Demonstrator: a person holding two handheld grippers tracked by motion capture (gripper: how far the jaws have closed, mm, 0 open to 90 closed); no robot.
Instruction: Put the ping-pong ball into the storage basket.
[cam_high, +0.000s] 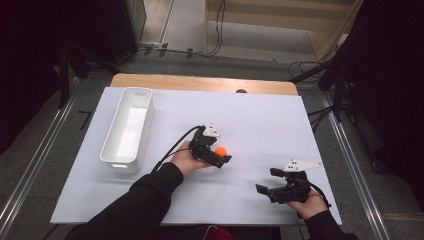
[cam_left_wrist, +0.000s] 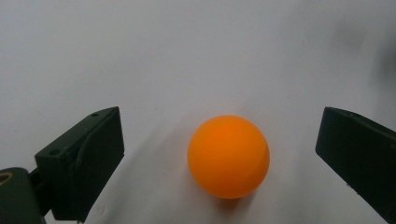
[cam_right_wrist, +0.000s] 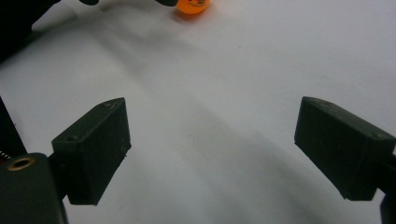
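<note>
An orange ball (cam_high: 221, 150) rests on the white table sheet (cam_high: 260, 125) near the middle. My left gripper (cam_high: 220, 154) stands open around it; in the left gripper view the ball (cam_left_wrist: 229, 157) lies between the two black jaws, touching neither. My right gripper (cam_high: 268, 181) is open near the front right of the table, with bare sheet between its jaws (cam_right_wrist: 210, 140). In the right gripper view the ball (cam_right_wrist: 192, 5) sits at the top edge, partly cut off.
A long white bin (cam_high: 116, 150) stands empty at the left of the table. A wooden table edge (cam_high: 200, 82) runs along the back. Cables and dark stands lie on the floor beyond the table.
</note>
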